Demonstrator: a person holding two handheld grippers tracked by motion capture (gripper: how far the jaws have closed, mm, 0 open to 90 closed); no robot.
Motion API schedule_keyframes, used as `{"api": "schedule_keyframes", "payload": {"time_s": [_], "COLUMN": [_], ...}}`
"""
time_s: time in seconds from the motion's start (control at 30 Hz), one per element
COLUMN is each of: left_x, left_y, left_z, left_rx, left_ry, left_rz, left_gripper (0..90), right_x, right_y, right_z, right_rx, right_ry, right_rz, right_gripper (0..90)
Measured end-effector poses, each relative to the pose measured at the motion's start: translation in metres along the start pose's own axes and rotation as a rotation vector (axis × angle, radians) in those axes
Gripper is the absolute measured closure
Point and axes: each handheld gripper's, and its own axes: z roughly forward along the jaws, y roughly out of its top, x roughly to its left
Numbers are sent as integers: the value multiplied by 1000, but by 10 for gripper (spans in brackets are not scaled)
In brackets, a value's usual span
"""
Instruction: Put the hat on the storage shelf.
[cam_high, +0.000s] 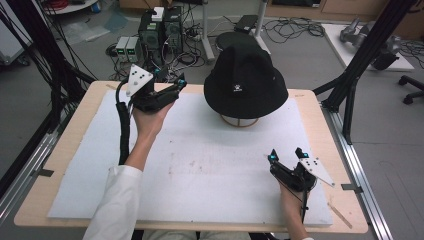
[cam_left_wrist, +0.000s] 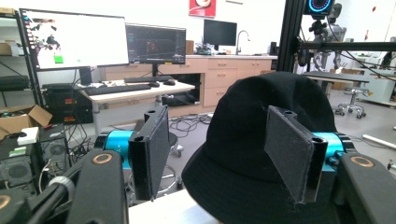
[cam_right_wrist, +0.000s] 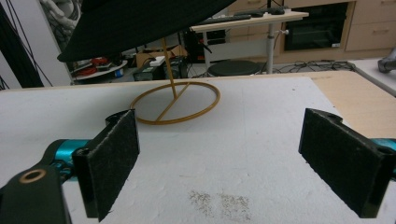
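Observation:
A black bucket hat (cam_high: 245, 80) sits on a wooden stand whose ring base (cam_high: 240, 121) rests at the far middle of the white mat (cam_high: 210, 170). My left gripper (cam_high: 171, 77) is raised just left of the hat, pointing toward it, jaws open and nothing between them. In the left gripper view the hat (cam_left_wrist: 233, 149) fills the space right behind the open left gripper (cam_left_wrist: 219, 116). My right gripper (cam_high: 286, 153) rests open near the front right of the mat. From the right gripper view, the right gripper (cam_right_wrist: 219, 116) faces the ring base (cam_right_wrist: 175, 102) under the hat's brim (cam_right_wrist: 140, 23).
The mat lies on a wooden table (cam_high: 65, 150). Black frame posts (cam_high: 350, 85) stand off the right edge, and cable bundles (cam_high: 55, 70) hang at the left. Computer boxes (cam_high: 160, 30) and cables sit on the floor beyond the far edge.

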Motion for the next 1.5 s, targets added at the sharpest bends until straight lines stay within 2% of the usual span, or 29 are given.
{"api": "schedule_keyframes", "payload": {"time_s": [0.3, 0.5, 0.73, 1.0, 1.07, 1.17, 1.5], "left_x": [15, 26, 39, 50, 52, 54, 65], "left_y": [-15, -33, -59, -76, -79, -87, -108], "left_z": [-24, -39, -53, -71, -76, -83, -113], "left_rx": [-18, -22, -6, -6, -12, -10, -22], "left_ry": [55, 99, 159, 210, 223, 242, 297], "left_rz": [-12, -21, -34, -34, -29, 5, 28], "left_gripper": [395, 386, 374, 372, 372, 380, 381], "right_x": [1, 1, 2, 2, 2, 2, 4], "right_y": [0, -1, -1, -1, -1, -2, -3], "right_z": [0, 0, 0, -1, -1, -1, 0], "right_rx": [5, 3, 6, 8, 7, 8, 12], "right_ry": [5, 5, 8, 6, 6, 7, 10], "right_rz": [4, 3, 3, 4, 5, 8, 8], "right_gripper": [116, 116, 117, 116, 116, 116, 116]}}
